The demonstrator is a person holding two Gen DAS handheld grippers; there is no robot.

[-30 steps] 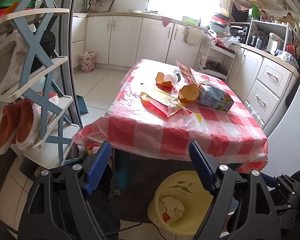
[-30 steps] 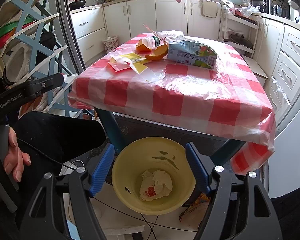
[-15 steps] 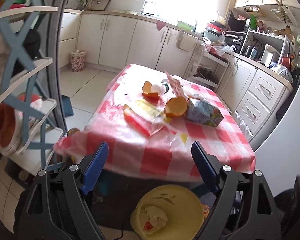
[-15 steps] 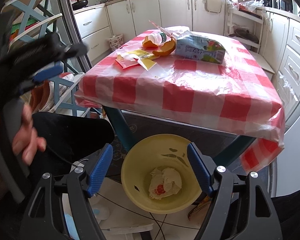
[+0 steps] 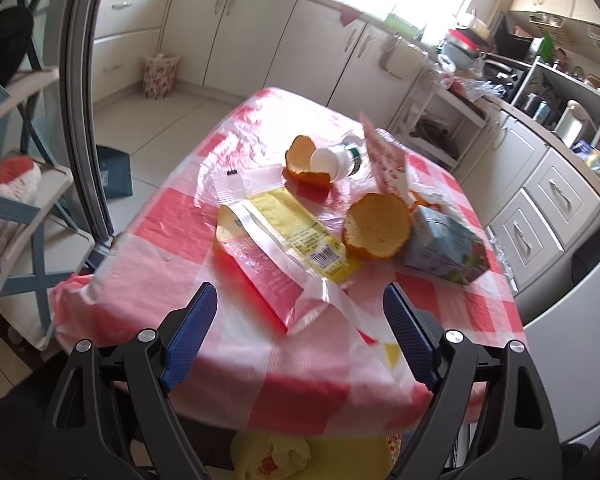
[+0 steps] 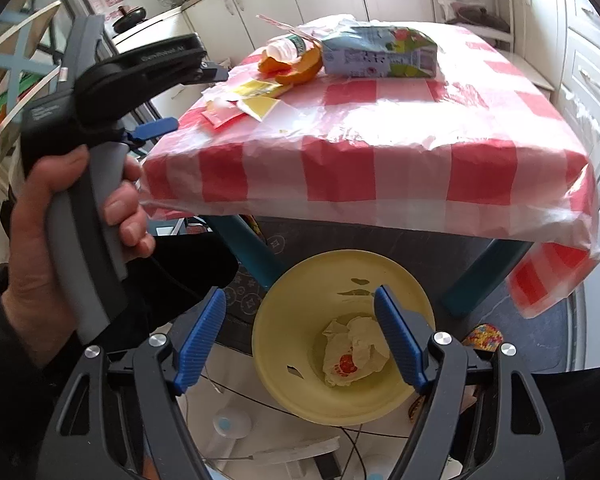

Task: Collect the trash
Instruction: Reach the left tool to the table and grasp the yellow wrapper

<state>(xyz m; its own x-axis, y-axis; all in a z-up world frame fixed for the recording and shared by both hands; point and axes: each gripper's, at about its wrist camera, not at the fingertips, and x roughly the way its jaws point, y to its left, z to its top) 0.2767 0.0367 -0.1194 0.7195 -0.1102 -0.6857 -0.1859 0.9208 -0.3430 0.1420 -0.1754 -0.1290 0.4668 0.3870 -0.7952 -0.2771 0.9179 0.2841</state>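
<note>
Trash lies on a table with a red-and-white checked cloth (image 5: 152, 236): a yellow and red snack wrapper (image 5: 284, 240), two orange peels (image 5: 376, 226), a small white bottle (image 5: 332, 160) on its side and a blue juice carton (image 5: 444, 246). My left gripper (image 5: 298, 304) is open and empty, just above the table's near edge in front of the wrapper. My right gripper (image 6: 298, 312) is open and empty, low over a yellow bin (image 6: 296, 308) on the floor that holds crumpled paper (image 6: 354, 354). The left gripper also shows in the right wrist view (image 6: 180, 92).
White kitchen cabinets (image 5: 260, 36) line the back and right. A blue-framed shelf rack (image 5: 16, 208) stands at the left. A small flowered basket (image 5: 160, 76) sits on the floor by the cabinets. The table has teal legs (image 6: 248, 248).
My left gripper has risen and moved forward from below the table's edge to over the cloth near the wrapper. My right gripper has stayed over the yellow bin.
</note>
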